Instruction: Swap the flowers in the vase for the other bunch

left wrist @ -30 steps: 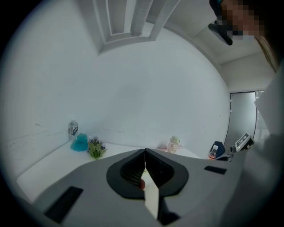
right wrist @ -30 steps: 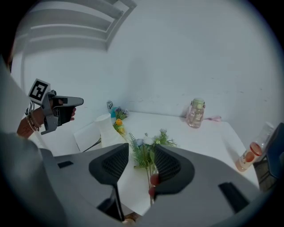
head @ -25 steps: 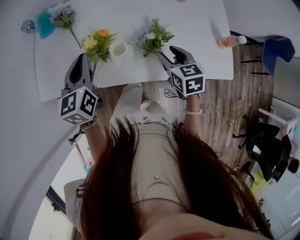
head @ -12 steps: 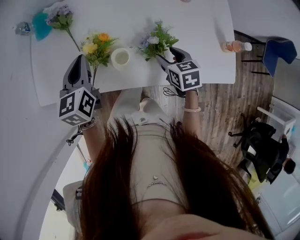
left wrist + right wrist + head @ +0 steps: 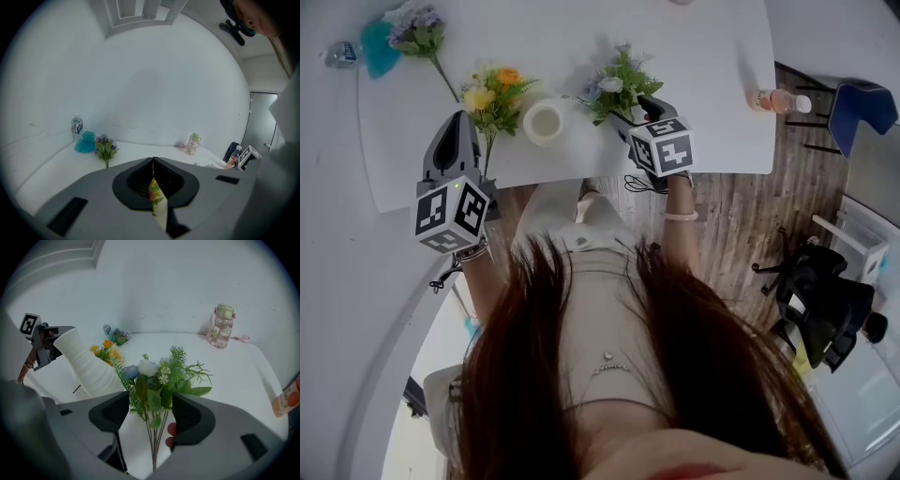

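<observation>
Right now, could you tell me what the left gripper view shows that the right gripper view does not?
Only the left gripper view looks into the left gripper, shut on a leafy sprig of the yellow bunch, and shows a doorway. Only the right gripper view shows the white vase and looks into the right gripper, whose jaws have just been opening and stand apart around the white-and-blue bunch. Both show the white table, the pink bottle and the purple bunch.
</observation>
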`<state>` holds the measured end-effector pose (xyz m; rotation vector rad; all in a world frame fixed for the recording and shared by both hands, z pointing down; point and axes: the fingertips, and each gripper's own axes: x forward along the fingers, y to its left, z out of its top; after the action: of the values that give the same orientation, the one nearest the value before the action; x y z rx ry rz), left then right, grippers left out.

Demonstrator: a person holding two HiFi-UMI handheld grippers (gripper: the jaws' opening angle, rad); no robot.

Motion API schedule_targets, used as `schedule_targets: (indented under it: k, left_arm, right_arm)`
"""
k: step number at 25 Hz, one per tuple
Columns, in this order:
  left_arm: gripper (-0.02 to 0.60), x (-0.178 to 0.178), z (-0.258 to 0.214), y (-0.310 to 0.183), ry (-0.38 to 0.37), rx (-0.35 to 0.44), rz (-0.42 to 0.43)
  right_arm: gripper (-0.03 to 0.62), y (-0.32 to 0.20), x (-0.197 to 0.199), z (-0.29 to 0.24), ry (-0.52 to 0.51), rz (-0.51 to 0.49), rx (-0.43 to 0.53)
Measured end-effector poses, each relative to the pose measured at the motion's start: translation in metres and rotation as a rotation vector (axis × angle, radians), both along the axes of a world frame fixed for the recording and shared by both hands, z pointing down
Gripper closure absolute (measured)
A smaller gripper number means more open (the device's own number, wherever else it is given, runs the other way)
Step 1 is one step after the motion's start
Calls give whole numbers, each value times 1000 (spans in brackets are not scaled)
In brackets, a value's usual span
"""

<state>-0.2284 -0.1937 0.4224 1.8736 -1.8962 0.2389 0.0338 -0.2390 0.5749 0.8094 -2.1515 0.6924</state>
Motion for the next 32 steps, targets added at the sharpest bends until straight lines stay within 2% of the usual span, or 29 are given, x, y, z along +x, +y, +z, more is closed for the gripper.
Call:
schedule_targets:
  k: [15, 26, 32]
  left_arm:
    - [575, -9, 15, -5, -14, -57, -13]
    - [575, -14, 22, -9, -19, -78, -25]
    - [575, -17, 24, -9, -19, -85, -34]
  right_arm:
    - [276, -5, -7, 39, 23, -32, -138]
    - [276, -6, -8, 64, 124, -76, -164]
    - [328, -11, -6, 66, 143, -52, -167]
